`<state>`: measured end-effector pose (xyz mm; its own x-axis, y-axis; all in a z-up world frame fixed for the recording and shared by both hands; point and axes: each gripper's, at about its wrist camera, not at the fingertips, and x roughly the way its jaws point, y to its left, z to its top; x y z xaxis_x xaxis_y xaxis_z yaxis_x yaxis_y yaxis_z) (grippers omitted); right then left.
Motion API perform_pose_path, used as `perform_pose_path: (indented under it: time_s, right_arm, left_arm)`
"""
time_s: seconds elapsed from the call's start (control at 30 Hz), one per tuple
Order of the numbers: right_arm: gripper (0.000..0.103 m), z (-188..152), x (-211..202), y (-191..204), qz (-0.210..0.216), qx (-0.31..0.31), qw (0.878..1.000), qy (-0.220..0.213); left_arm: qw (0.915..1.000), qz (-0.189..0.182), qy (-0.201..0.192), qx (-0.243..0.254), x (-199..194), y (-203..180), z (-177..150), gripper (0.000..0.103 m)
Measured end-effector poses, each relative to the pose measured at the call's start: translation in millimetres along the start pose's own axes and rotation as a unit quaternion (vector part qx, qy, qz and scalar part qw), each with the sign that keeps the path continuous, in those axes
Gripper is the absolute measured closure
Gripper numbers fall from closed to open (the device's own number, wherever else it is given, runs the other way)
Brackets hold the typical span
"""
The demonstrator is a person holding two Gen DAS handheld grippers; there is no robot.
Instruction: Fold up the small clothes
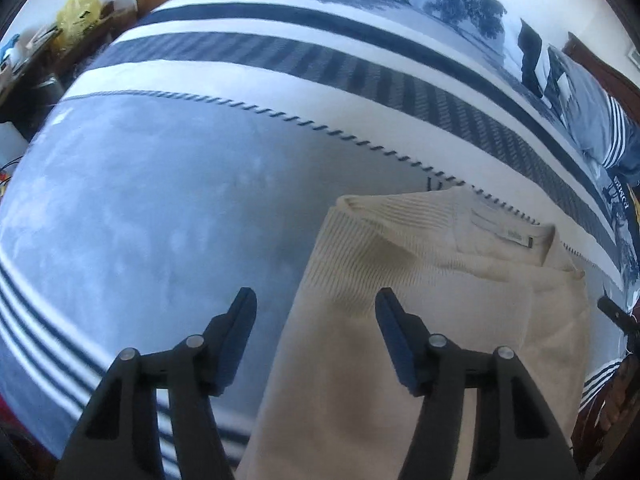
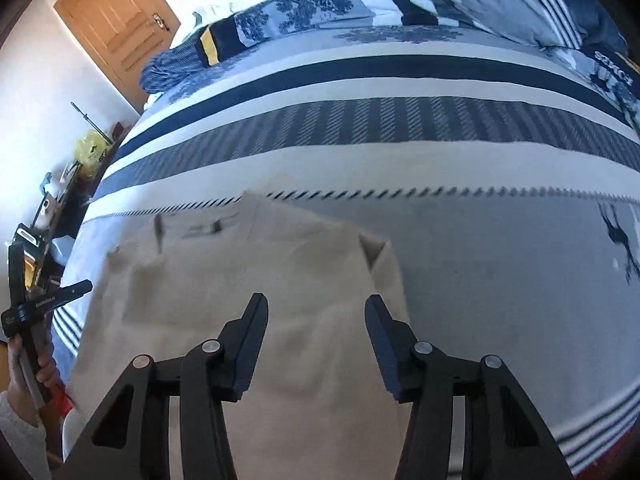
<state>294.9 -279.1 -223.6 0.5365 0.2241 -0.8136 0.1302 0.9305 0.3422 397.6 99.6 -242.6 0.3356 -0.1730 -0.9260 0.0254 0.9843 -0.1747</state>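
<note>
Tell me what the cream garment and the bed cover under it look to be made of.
The cream garment looks like a ribbed knit, probably wool or cotton: fine parallel ridges run across its upper part, the finish is matte, and a woven label sits at the neckline. The bed cover looks like smooth printed woven fabric, likely cotton, flat and matte; the fibre itself cannot be told.

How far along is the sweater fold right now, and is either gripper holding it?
Done: the cream sweater lies flat on the striped bedspread as a narrow panel, its sides apparently folded in, collar label showing. In hand: nothing; the left gripper and right gripper hover open above it. Left: probably the bottom-to-collar fold, since the panel looks full length.
</note>
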Motion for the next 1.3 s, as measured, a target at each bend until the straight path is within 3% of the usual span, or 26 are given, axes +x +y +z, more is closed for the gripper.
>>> perform_pose_path:
  time_s: [0.03,0.1,0.13,0.23,0.27,0.3,0.33,0.37,0.43,0.67,0.8,0.97,1.07,1.13,1.2,1.23,1.27,1.3]
  right_arm:
    - [0.054,5.0,8.1,-3.2,-0.004,0.002,1.000,0.005]
    - [0.063,11.5,24.8,-7.9,-0.001,0.003,1.000,0.018]
    - [0.067,13.6,34.6,-9.8,0.003,0.003,1.000,0.027]
    - [0.067,14.1,53.4,-15.1,-0.014,-0.003,0.999,0.041]
    - [0.067,14.2,57.1,-17.8,-0.015,0.004,0.999,0.046]
    - [0.067,14.0,59.1,-21.8,-0.006,0.016,0.999,0.047]
    - [0.067,13.5,59.2,-24.2,0.003,0.025,0.999,0.045]
    - [0.074,12.9,58.3,-23.6,0.002,0.023,0.999,0.045]
    - [0.099,11.4,54.0,-22.4,0.002,0.023,0.999,0.049]
    - [0.100,13.7,-24.5,-16.6,-0.004,0.030,0.998,-0.055]
    - [0.100,29.3,-35.3,-14.7,-0.020,0.027,0.997,-0.074]
    - [0.100,48.7,0.2,-18.0,-0.057,0.025,0.997,-0.050]
    - [0.098,51.5,36.2,-27.2,-0.066,0.041,0.997,-0.010]
    - [0.098,47.7,54.1,-29.5,-0.061,0.040,0.997,0.020]
    - [0.098,41.5,33.6,-23.9,-0.068,0.035,0.997,0.002]
    - [0.092,36.7,17.9,-20.1,-0.067,0.034,0.997,-0.014]
    - [0.070,28.6,-3.1,-16.9,-0.065,0.038,0.997,-0.032]
    - [0.053,17.9,-21.4,-14.4,-0.060,0.046,0.996,-0.045]
  left_arm:
    - [1.0000,0.003,0.004,0.002,5.5,-2.2,1.8,0.044]
    - [0.9999,0.002,0.011,0.011,13.1,-9.6,4.0,0.070]
    - [0.9998,0.003,0.011,0.015,15.1,-13.3,3.6,0.075]
    - [0.9995,0.020,-0.002,0.025,16.3,-20.1,2.4,0.076]
    - [0.9994,0.022,-0.007,0.027,15.7,-20.9,2.0,0.081]
    - [0.9991,0.028,-0.016,0.028,14.5,-21.5,1.3,0.095]
    - [0.9990,0.026,-0.018,0.030,13.4,-20.8,0.8,0.096]
    - [0.9992,0.024,-0.019,0.027,11.6,-19.9,0.7,0.097]
    - [0.9991,0.019,-0.032,0.021,0.3,-16.7,0.0,0.098]
    - [0.9971,-0.003,-0.075,0.011,-43.4,-13.3,8.2,0.100]
    - [0.9974,-0.007,-0.071,-0.011,-39.4,-13.3,29.3,0.100]
    - [0.9985,0.015,-0.050,-0.014,-0.5,-19.5,46.7,0.100]
    - [0.9991,0.025,0.010,-0.034,36.5,-15.9,46.2,0.098]
    - [0.9989,0.034,0.009,-0.031,29.4,-14.7,40.3,0.088]
    - [0.9994,0.022,-0.013,-0.021,4.8,-12.2,27.7,0.078]
    - [0.9994,0.016,-0.026,-0.017,-11.6,-9.2,17.3,0.070]
    - [0.9991,0.017,-0.036,-0.014,-25.4,-5.9,7.2,0.052]
    - [0.9981,0.027,-0.054,-0.011,-45.6,0.2,-9.8,0.043]
